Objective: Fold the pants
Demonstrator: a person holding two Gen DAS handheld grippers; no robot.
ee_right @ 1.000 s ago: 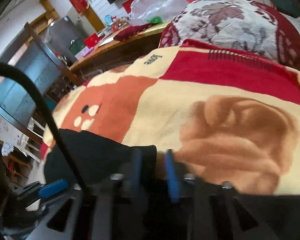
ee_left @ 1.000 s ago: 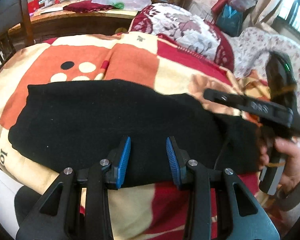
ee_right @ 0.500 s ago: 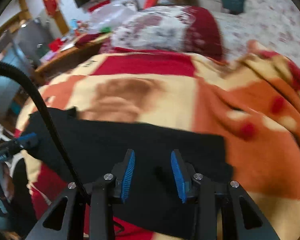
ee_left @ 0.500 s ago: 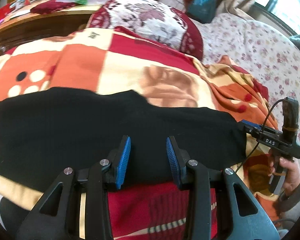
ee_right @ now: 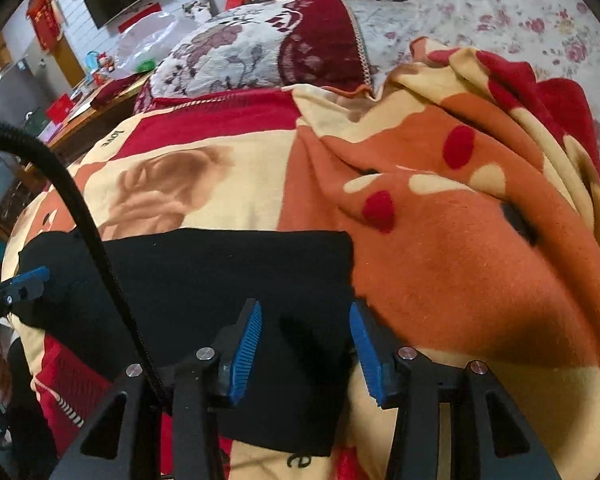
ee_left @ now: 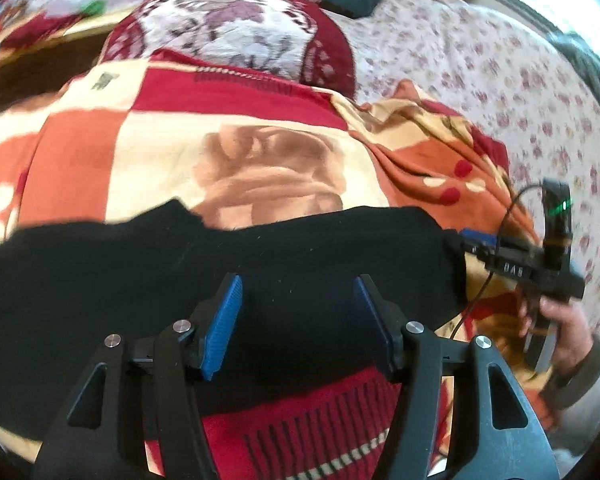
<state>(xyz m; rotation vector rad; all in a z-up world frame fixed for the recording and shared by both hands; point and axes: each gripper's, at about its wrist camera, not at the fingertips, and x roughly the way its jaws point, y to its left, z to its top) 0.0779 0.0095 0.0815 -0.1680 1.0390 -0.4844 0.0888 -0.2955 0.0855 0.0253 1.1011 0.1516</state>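
While the black pants (ee_left: 308, 264) lie stretched in a long band across the blanket (ee_left: 259, 152) on the bed, both of your grippers hang over them with jaws opening. Your left gripper (ee_left: 297, 320) sits above the near edge around the middle of the band; its blue pads stand apart and press on nothing, the cloth lying flat below them. Your right gripper (ee_right: 306, 354) is over the end of the pants (ee_right: 219, 280), its right pad near the cloth's side edge, released as well. In the left view your right hand (ee_left: 560, 320) holds that gripper's handle. A floral pillow (ee_right: 259, 48) rests behind the blanket.
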